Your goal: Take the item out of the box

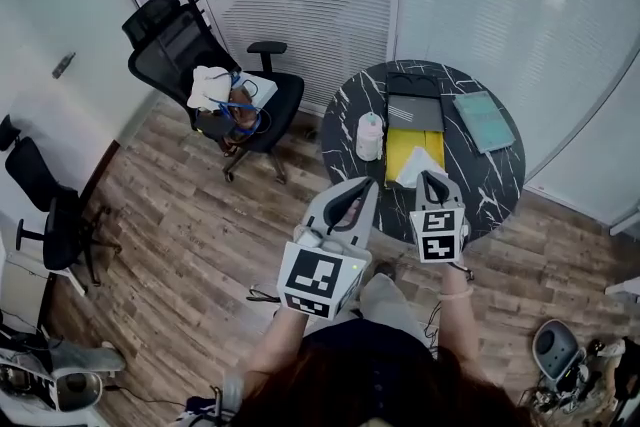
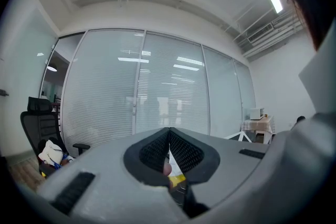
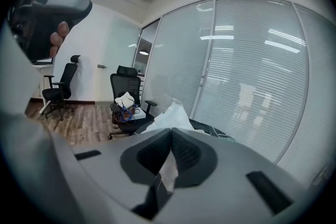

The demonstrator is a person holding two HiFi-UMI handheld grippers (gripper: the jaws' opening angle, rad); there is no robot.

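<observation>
White packet pinched at the yellow box, ready to lift

The right tool (image 1: pixel 429 178) has its jaws pressed onto the white packet (image 1: pixel 414 165), which still lies on the open yellow box (image 1: pixel 402 147) on the round table (image 1: pixel 345 110). The left tool (image 1: pixel 367 184) hovers just beside it with its jaws pressed together on nothing. I judge the hold thin. The limp packet could slide out on the lift, or the unheld box could drag along with it and bump the white roll (image 1: pixel 370 136) standing next to it.
</observation>
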